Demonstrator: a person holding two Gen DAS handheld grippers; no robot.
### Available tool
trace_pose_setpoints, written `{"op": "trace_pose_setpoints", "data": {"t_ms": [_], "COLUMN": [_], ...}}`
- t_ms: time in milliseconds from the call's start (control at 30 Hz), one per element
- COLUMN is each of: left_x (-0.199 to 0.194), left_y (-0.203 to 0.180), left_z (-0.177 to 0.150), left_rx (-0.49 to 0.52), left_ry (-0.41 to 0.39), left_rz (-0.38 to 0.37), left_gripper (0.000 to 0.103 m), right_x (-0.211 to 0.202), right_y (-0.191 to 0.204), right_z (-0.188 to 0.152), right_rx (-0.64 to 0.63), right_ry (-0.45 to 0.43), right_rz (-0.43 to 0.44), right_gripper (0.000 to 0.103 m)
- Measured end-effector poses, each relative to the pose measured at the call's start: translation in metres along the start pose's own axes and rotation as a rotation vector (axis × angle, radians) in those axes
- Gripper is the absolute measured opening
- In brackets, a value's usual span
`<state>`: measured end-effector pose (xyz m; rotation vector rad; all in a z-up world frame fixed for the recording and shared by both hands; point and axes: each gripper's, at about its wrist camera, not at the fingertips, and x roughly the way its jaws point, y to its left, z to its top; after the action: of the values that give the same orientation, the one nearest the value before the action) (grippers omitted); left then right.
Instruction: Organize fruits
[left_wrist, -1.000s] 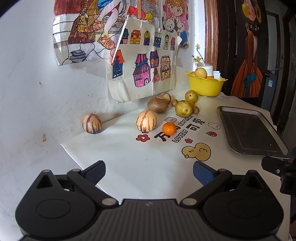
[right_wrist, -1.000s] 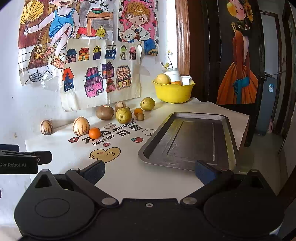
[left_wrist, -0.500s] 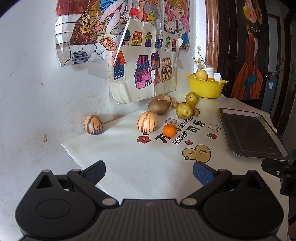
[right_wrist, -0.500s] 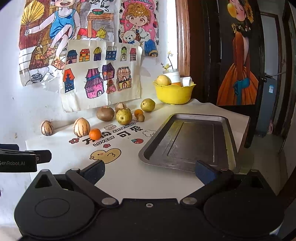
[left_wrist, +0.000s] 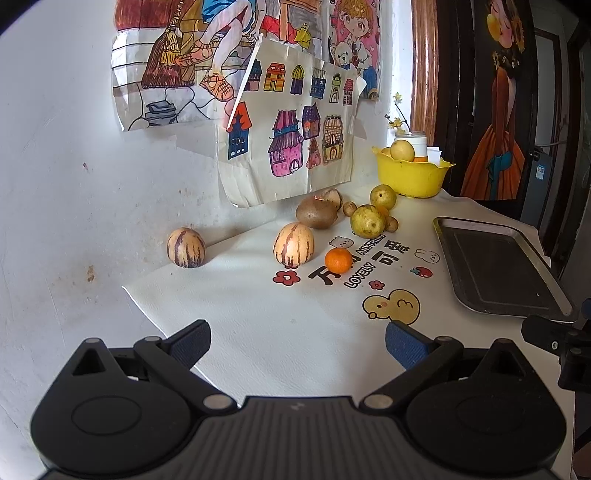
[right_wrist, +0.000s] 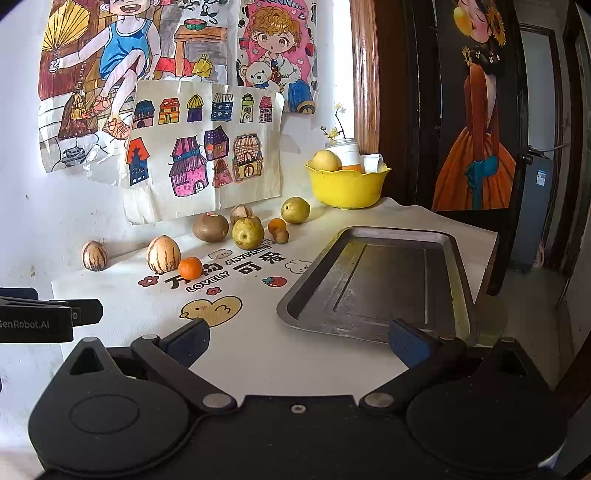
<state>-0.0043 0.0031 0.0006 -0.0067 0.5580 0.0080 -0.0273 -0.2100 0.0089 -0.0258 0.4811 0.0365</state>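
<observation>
Right wrist: smooth round tangerine (right_wrist: 190, 267) beside striped egg-shaped melon (right_wrist: 163, 254).

— What do we have ahead of our left gripper (left_wrist: 297, 341)?

— Its jaws stand wide apart with nothing between them, above the white mat (left_wrist: 258, 325). Beyond, we see a striped melon (left_wrist: 185, 247) by the wall, and a second striped melon (left_wrist: 293, 249) just beside a small orange (left_wrist: 338, 260).

— And further back?

— A brown fruit (left_wrist: 317, 214), two yellow-green pears (left_wrist: 367, 221) and a few small brown fruits clustered close together. Behind them we see a yellow bowl (left_wrist: 412, 177) holding fruit. A dark metal tray (left_wrist: 498, 266) lies to the right, with nothing on it.
</observation>
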Motion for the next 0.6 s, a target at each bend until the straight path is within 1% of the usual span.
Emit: {"op": "trace_pose_setpoints", "data": {"t_ms": [500,600], "left_x": [0.0018,0.0026], "left_y": [0.0038,0.0052], "left_z": [-0.0012,-0.0003], "left_rx": [-0.013,-0.016], "left_ry": [0.008,0.012], "left_rz": [0.001,0.001], "left_gripper": [0.103,0.103], "right_x": [-0.0007,-0.0005], "right_y": [0.0029,0.0025], "right_z": [0.0007,0.0042], "right_rx": [-0.006,0.005], "right_ry": [0.024,0.050], "right_rz": [0.014,0.029], "right_gripper": [0.103,0.103]}}
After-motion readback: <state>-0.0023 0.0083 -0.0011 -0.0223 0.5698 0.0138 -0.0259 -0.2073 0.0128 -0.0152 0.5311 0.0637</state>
